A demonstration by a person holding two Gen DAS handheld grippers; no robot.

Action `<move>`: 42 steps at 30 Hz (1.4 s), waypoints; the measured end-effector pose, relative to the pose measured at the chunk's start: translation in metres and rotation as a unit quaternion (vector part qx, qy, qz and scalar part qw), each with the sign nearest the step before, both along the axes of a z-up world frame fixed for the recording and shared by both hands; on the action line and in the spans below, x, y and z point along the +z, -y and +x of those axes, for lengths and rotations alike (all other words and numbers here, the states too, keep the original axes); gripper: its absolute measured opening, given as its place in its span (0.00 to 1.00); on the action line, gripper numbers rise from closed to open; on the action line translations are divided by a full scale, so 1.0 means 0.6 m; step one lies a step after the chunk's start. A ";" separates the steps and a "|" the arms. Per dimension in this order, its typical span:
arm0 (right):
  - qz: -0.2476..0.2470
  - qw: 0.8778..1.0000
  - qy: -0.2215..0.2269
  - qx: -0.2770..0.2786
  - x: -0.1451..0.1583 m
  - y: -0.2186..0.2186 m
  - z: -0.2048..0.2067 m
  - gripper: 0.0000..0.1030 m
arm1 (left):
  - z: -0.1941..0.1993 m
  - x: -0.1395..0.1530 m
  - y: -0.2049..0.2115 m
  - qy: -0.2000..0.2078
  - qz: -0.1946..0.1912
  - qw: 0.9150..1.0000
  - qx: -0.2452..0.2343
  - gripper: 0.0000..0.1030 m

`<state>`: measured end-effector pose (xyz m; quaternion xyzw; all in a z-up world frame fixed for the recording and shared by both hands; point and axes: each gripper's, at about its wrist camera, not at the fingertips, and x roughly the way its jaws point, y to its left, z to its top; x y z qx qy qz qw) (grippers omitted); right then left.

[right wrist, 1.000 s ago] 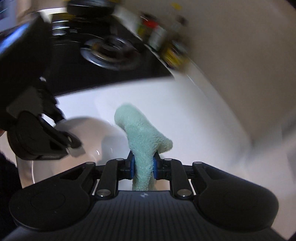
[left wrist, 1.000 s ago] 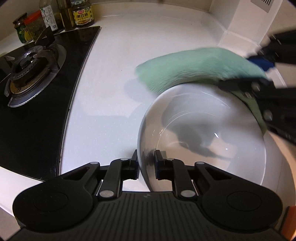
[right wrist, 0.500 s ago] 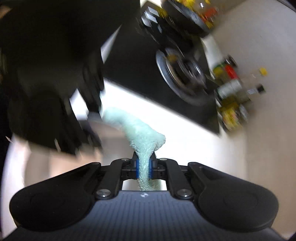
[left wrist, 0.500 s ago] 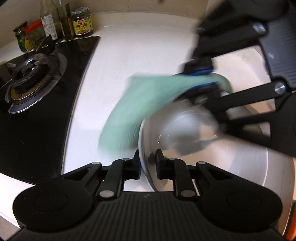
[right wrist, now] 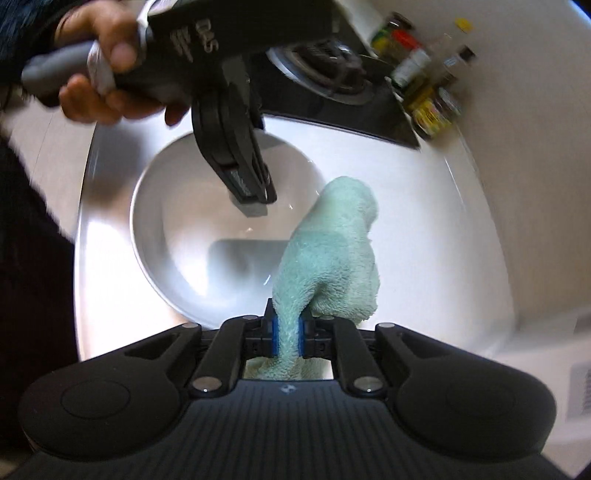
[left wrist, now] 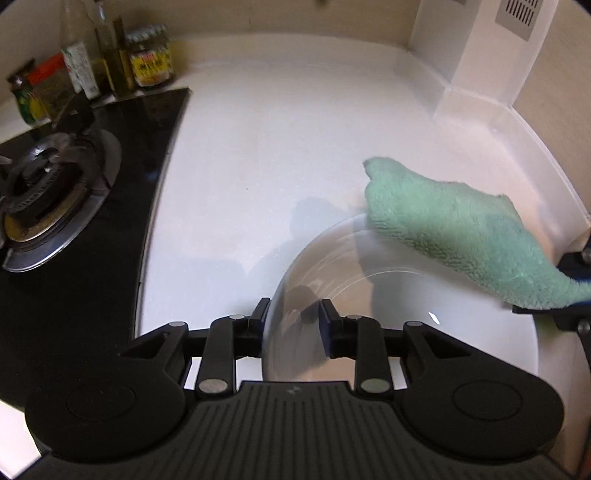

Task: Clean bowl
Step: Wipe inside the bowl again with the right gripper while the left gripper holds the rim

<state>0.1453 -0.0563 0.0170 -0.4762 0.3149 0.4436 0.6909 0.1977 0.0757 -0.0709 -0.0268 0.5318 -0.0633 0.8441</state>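
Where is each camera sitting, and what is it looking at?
Left wrist camera: sits on the left gripper, looking down along its fingers at the bowl rim between them, with the stove off to the side; only gripper parts show.
Right wrist camera: sits on the right gripper, looking down at the green cloth it pinches; a hand holding the left gripper shows.
Both views share the bowl, cloth, stove, jars and white counter.

A white countertop (left wrist: pixel 295 122) meets cream walls (left wrist: pixel 280 18), beside a black gas hob (left wrist: pixel 74 229).
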 end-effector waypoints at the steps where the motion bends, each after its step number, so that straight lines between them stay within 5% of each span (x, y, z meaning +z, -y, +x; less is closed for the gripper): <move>1: 0.015 1.000 0.006 -0.008 0.008 0.000 0.009 0.07 | -0.004 0.011 -0.004 -0.001 0.001 1.000 0.003 0.17; 5: 0.062 0.998 0.020 -0.013 0.034 -0.007 0.044 0.07 | -0.039 0.039 -0.020 0.001 -0.014 1.000 0.028 0.17; 7: 0.077 0.996 0.030 0.040 0.040 -0.023 0.053 0.07 | -0.058 0.043 -0.030 -0.008 -0.031 0.998 0.050 0.05; 10: 0.068 0.989 0.034 0.125 0.035 -0.049 0.046 0.07 | -0.085 0.047 -0.034 -0.015 -0.039 0.997 0.066 0.08; 17: 0.003 0.938 0.077 0.337 -0.023 -0.117 0.000 0.07 | -0.095 0.040 -0.026 -0.004 -0.025 0.997 0.075 0.08; 22: -0.051 0.918 0.136 0.368 -0.066 -0.113 -0.027 0.08 | -0.091 0.038 -0.028 0.010 -0.019 0.997 0.072 0.07; 28: -0.098 0.941 0.145 0.290 -0.077 -0.082 -0.006 0.08 | -0.083 0.036 -0.026 0.025 -0.018 0.997 0.065 0.10; 34: -0.101 0.976 0.089 0.171 -0.053 -0.032 -0.008 0.08 | -0.068 0.035 -0.021 0.038 -0.010 0.997 0.060 0.15; 42: -0.066 0.992 0.014 0.108 -0.003 -0.008 -0.047 0.07 | -0.046 0.034 -0.016 0.048 -0.008 0.998 0.033 0.14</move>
